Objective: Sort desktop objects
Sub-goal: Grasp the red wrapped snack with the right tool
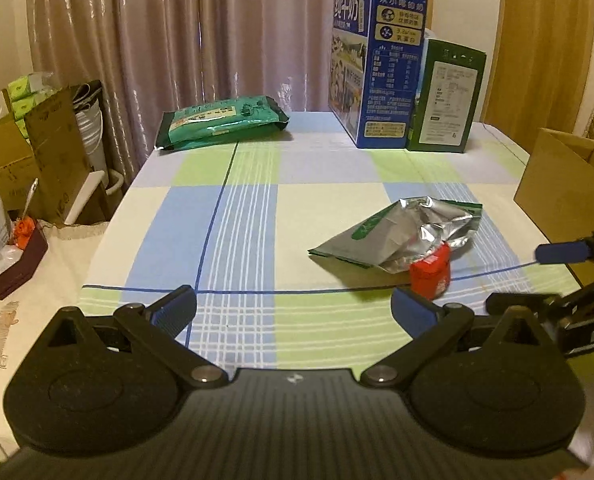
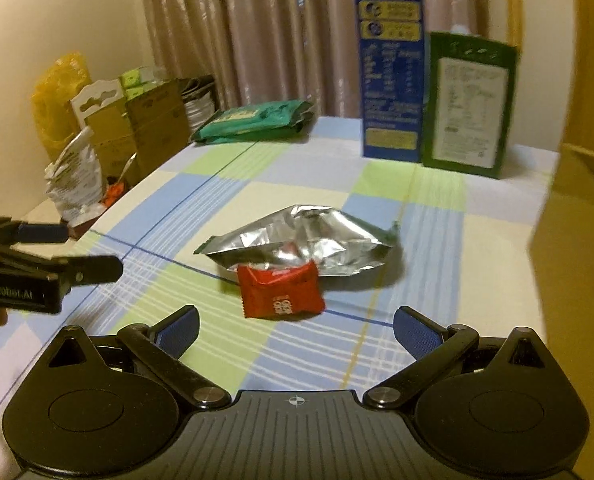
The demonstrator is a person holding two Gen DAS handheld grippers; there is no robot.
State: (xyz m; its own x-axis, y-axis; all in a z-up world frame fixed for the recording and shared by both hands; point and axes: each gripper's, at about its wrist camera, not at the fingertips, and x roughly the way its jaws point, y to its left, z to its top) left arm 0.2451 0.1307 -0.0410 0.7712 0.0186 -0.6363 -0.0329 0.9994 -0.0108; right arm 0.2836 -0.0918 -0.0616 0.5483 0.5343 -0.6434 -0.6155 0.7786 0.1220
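A small red snack packet lies on the checked tablecloth, touching the near edge of a crumpled silver foil bag. My right gripper is open and empty, just short of the red packet. My left gripper is open and empty over the cloth, left of the red packet and foil bag. Each gripper shows at the edge of the other's view: the right one, the left one.
A green flat packet lies at the far left of the table. A tall blue carton and a green box stand at the back. A brown cardboard box stands at the right edge. Boxes and bags crowd the left side.
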